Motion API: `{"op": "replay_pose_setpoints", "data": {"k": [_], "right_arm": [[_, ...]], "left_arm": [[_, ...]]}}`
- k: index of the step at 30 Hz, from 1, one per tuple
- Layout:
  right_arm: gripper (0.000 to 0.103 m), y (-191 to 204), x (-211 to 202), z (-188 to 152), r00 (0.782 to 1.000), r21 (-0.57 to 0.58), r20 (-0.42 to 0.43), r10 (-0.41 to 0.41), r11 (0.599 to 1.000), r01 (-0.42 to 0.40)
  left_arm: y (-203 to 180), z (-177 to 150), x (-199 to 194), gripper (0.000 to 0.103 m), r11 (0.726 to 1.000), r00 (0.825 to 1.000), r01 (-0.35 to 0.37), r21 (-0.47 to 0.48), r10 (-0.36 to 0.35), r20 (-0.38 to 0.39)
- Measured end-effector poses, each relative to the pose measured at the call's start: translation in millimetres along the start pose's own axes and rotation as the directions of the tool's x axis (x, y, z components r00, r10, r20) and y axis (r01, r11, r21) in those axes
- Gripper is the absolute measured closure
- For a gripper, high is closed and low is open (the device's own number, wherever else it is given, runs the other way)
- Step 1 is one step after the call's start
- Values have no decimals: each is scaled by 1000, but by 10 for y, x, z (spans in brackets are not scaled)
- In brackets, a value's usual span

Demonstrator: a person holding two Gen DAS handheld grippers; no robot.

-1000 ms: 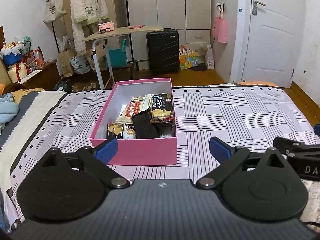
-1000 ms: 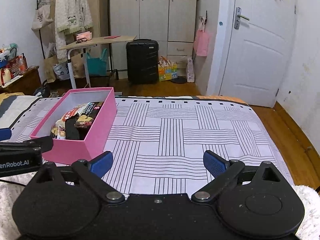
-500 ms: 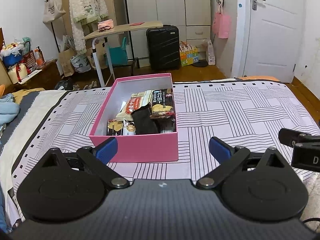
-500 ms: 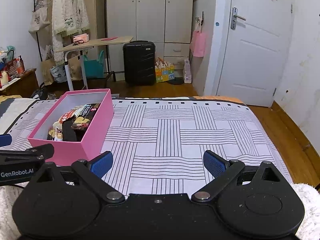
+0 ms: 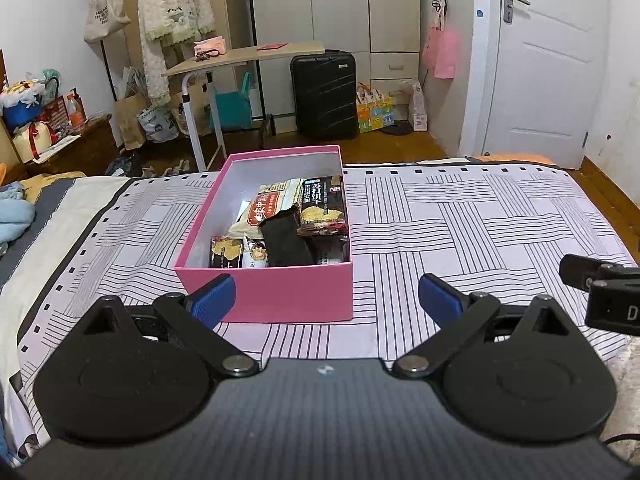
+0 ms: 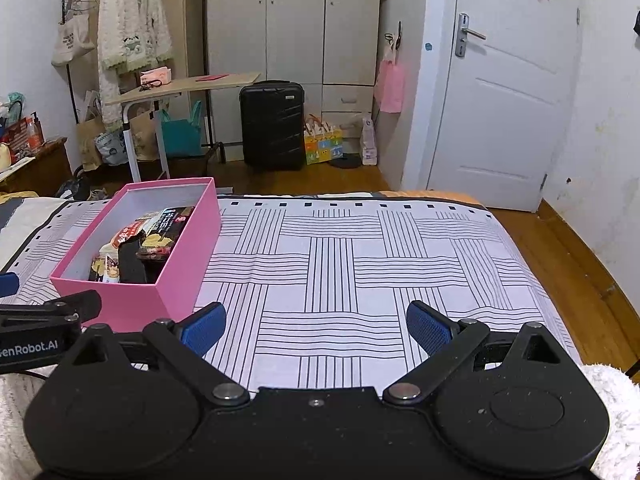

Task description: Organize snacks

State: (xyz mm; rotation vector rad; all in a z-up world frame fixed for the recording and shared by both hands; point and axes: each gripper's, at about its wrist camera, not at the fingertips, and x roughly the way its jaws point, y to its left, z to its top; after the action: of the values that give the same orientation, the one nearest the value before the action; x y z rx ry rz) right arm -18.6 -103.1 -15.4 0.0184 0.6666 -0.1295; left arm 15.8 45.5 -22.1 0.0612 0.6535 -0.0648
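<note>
A pink box (image 5: 280, 294) sits on the bed's striped cover (image 5: 460, 220). It holds several snack packets (image 5: 280, 220), among them a black one and a beige and red one. My left gripper (image 5: 326, 296) is open and empty, just in front of the box's near wall. My right gripper (image 6: 314, 326) is open and empty over the cover, to the right of the pink box (image 6: 176, 280), where the snack packets (image 6: 144, 244) show. The right gripper's body shows at the right edge of the left wrist view (image 5: 600, 292).
Beyond the bed's far edge are a black suitcase (image 5: 324, 94), a small side table (image 5: 240, 56), a wardrobe (image 5: 332, 4) and a white door (image 5: 548, 60). Bags and clothes stand at the far left. A blue cloth (image 5: 14, 216) lies at the bed's left side.
Both grippers have drawn back and risen slightly, so the box looks a little farther off. Both stay open and empty. The box and snacks have not moved.
</note>
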Motion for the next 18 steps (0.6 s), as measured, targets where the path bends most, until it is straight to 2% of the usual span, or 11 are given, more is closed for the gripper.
{"op": "replay_pose_setpoints", "data": {"k": [18], "right_arm": [[4,-18,5,-6,1000,-2,4,-10,1000,10]], "left_arm": [[-3,2,-74,2,1000,999,-23,-13,23,34]]}}
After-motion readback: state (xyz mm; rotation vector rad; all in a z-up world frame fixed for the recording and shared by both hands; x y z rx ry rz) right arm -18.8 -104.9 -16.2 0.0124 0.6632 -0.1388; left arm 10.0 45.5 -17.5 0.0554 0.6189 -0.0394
